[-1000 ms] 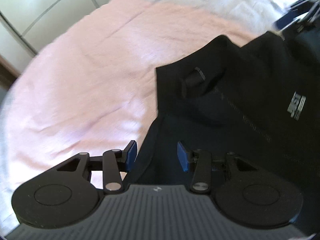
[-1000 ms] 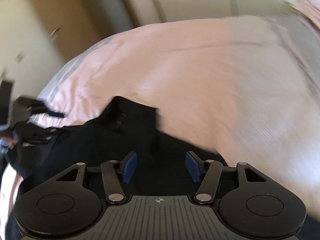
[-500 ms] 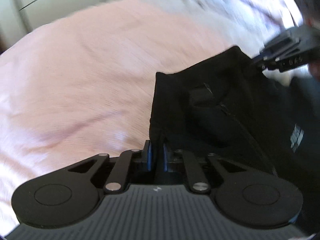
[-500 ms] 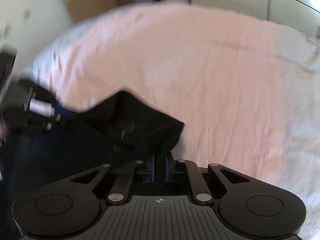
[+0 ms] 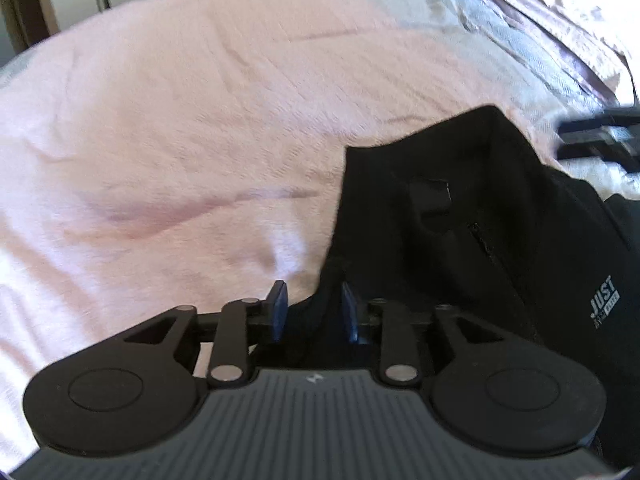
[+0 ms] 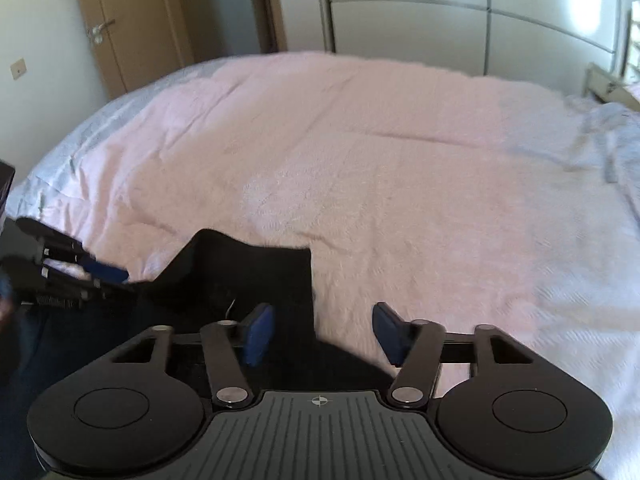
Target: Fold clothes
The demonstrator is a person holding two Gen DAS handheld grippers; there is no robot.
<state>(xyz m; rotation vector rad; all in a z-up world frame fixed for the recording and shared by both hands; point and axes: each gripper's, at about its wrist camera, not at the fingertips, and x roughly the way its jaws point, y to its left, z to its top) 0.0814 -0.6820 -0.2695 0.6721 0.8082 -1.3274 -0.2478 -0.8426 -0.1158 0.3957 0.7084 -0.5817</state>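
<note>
Black jacket (image 5: 460, 240) cut off at rt/bottom edges; small print under its "JUST" logo (image 5: 605, 302) illegible. Right gripper (image 5: 600, 140) blurred at frame edge. Left gripper (image 6: 60, 268) blurred, partly cut off.

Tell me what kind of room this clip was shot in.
Most likely a bedroom: a wide bed with a pink blanket, a white sliding-door wardrobe behind it, and a wooden door. A black jacket lies on the bed.

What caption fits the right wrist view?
Open right gripper over the black jacket collar on a pink bedspread.
</note>
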